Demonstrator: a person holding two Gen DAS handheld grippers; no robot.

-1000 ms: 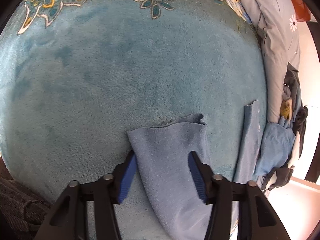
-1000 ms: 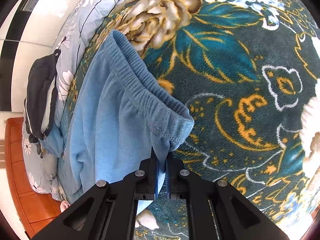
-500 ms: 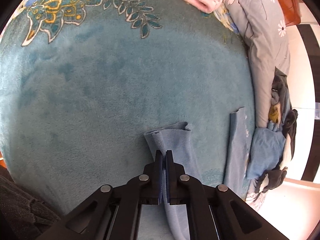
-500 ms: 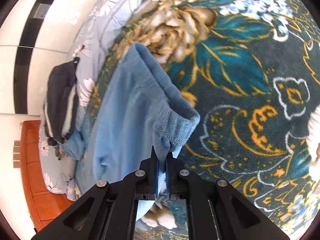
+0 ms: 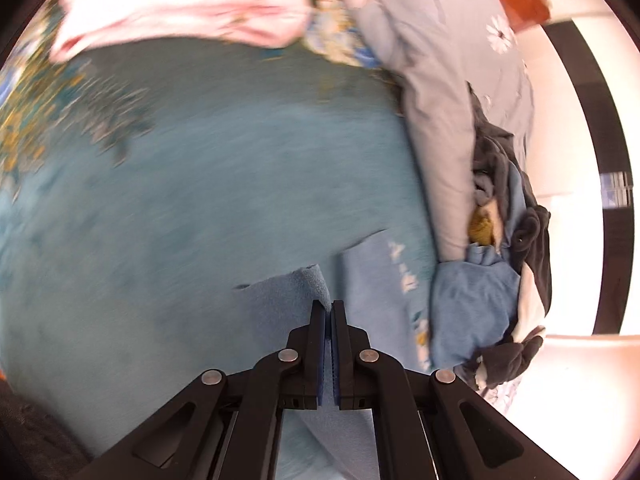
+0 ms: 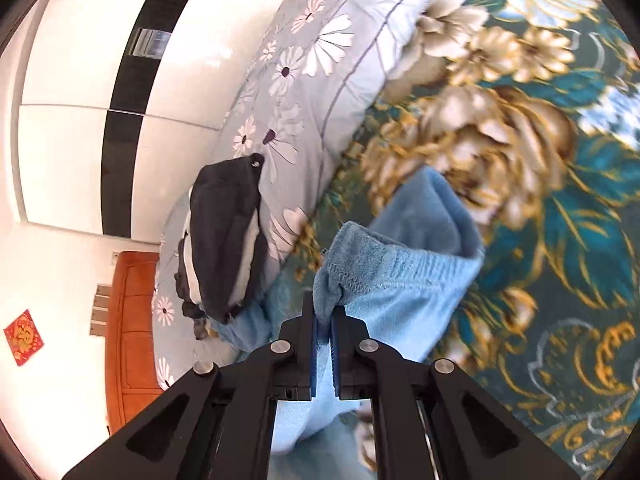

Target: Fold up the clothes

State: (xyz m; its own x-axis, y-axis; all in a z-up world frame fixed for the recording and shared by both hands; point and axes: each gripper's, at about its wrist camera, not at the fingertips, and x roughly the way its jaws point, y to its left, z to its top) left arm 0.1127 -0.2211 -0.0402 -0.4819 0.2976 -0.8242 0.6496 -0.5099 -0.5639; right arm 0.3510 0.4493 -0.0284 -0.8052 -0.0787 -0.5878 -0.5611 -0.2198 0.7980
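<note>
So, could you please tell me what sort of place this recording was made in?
Most likely a bedroom: the light blue garment lies on a bed covered by a teal floral blanket, with a daisy-print duvet alongside and a glossy wardrobe behind.

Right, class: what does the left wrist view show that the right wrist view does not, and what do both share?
Only the left wrist view shows the pink fabric and the plain teal stretch of blanket.
Only the right wrist view shows the white wardrobe doors, the red paper decoration and the trousers' elastic waistband.
Both show a shut gripper, left and right, clamping the light blue trousers, the daisy-print pillow and the dark clothes pile.
</note>
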